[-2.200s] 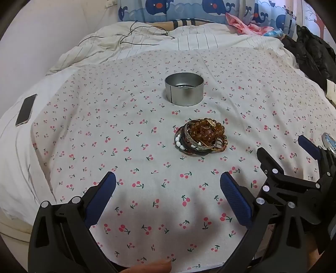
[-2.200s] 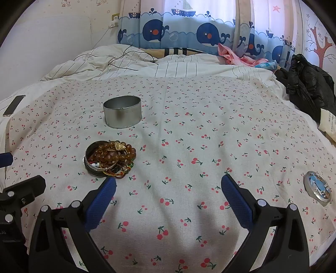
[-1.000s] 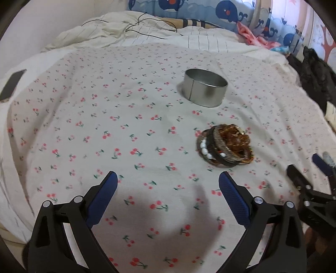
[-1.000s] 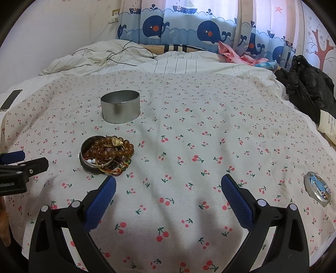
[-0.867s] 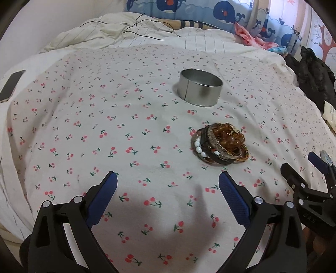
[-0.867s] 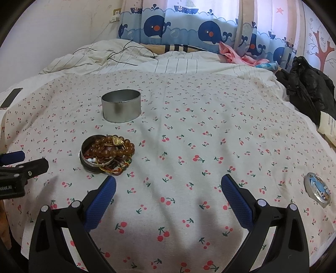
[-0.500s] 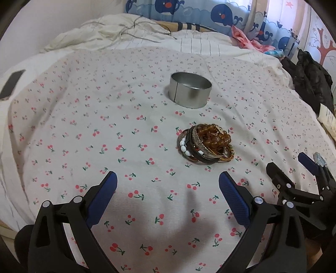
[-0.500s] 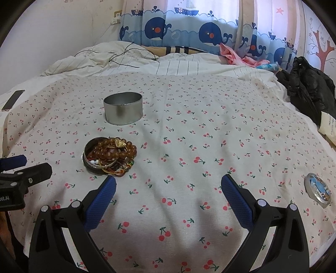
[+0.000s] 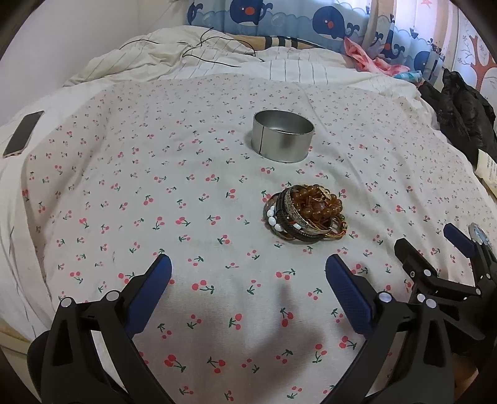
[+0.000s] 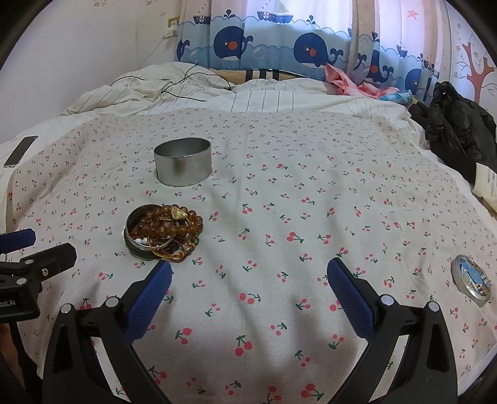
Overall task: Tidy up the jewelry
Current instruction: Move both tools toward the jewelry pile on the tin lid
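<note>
Left wrist view: the left tool (image 9: 248, 273) hovers spread and empty above the cherry-print bed (image 9: 124, 186); the jewelry pile (image 9: 306, 214) lies ahead, near the round tin (image 9: 282, 135). The right tool (image 10: 248, 279) is spread too, holding nothing.

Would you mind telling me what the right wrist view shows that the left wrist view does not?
Only the right wrist view shows the wall socket and the whole round lid; the left view catches only its edge. Only the left wrist view shows the white beads on the pile's side. Both show the jewelry pile, the open tin, the phone, and both open grippers.
</note>
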{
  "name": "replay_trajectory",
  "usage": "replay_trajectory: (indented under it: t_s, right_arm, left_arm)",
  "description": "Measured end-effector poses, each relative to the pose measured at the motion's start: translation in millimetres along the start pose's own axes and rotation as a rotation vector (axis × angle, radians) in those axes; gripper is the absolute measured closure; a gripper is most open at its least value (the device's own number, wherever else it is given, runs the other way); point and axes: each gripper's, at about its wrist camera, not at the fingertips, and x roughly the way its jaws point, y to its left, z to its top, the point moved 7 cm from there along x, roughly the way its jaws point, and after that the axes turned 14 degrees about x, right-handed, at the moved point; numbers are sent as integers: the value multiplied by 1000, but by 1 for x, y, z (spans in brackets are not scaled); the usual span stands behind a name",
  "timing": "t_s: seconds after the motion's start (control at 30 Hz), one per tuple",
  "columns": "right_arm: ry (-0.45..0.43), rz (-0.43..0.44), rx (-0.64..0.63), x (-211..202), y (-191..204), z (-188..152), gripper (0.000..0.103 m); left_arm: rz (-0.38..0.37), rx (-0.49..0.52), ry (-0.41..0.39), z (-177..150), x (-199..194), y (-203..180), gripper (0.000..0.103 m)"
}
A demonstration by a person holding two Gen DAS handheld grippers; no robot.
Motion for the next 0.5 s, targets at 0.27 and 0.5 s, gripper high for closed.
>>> replay_trajectory:
  t_s: [0.27,0.5]
  right_arm:
    - [7,-2,-2,1,0,-1,7]
    - [9,-3,-6,3,1,-3,7]
  left_arm:
    - [-5,-5,11,-1,6,2,7]
    - [-14,-14,14,-3,10,4,7]
